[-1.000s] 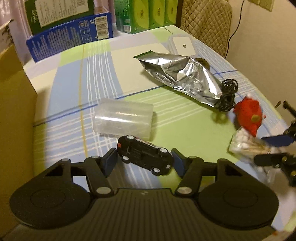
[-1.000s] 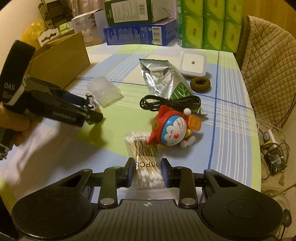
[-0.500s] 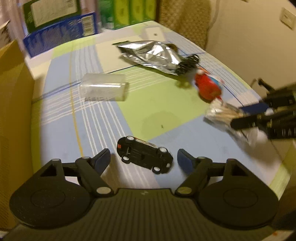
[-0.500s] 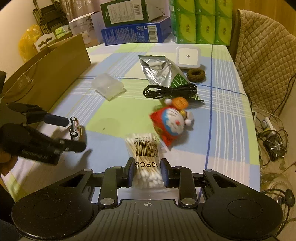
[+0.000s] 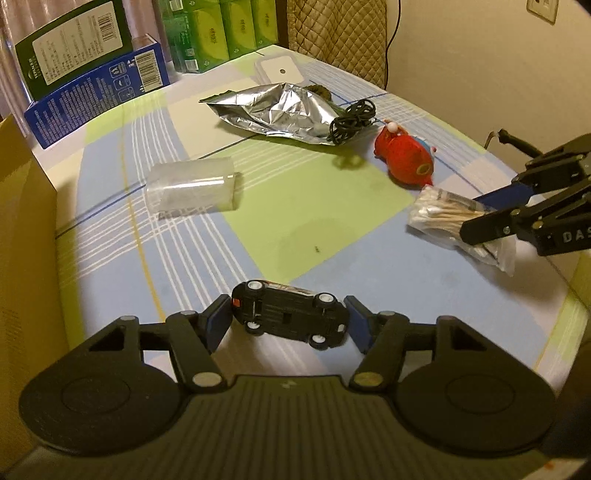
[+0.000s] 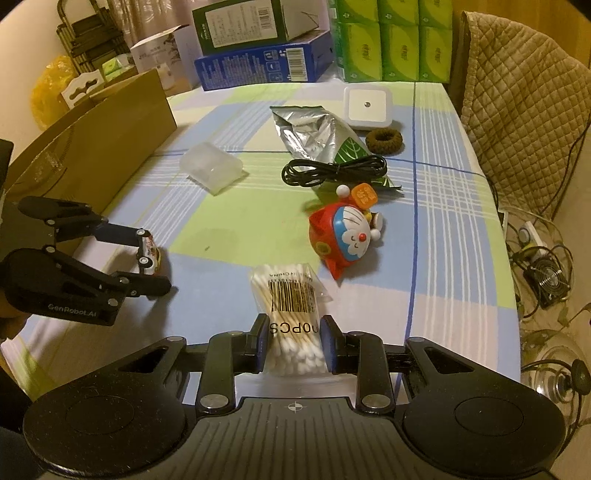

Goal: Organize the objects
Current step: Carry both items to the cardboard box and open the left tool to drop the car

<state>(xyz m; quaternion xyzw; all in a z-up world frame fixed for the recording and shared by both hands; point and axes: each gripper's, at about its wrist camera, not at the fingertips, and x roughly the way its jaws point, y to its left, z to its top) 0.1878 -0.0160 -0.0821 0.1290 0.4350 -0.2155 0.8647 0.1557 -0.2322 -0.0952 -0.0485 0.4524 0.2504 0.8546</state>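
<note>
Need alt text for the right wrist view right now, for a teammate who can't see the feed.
The right gripper is shut on a bag of cotton swabs above a plaid tablecloth. At left, the left gripper holds a toy car beside a cardboard box. Ahead lie a Doraemon toy, a black cable and a foil pouch.

a table [image 6: 461, 206] under a blue, green and white checked cloth sits against a cream wall [image 5: 443, 55] with a wall socket [image 5: 543, 9]. a chair with a quilted beige cover [image 6: 524, 110] stands at its far end, in warm dim light.
</note>
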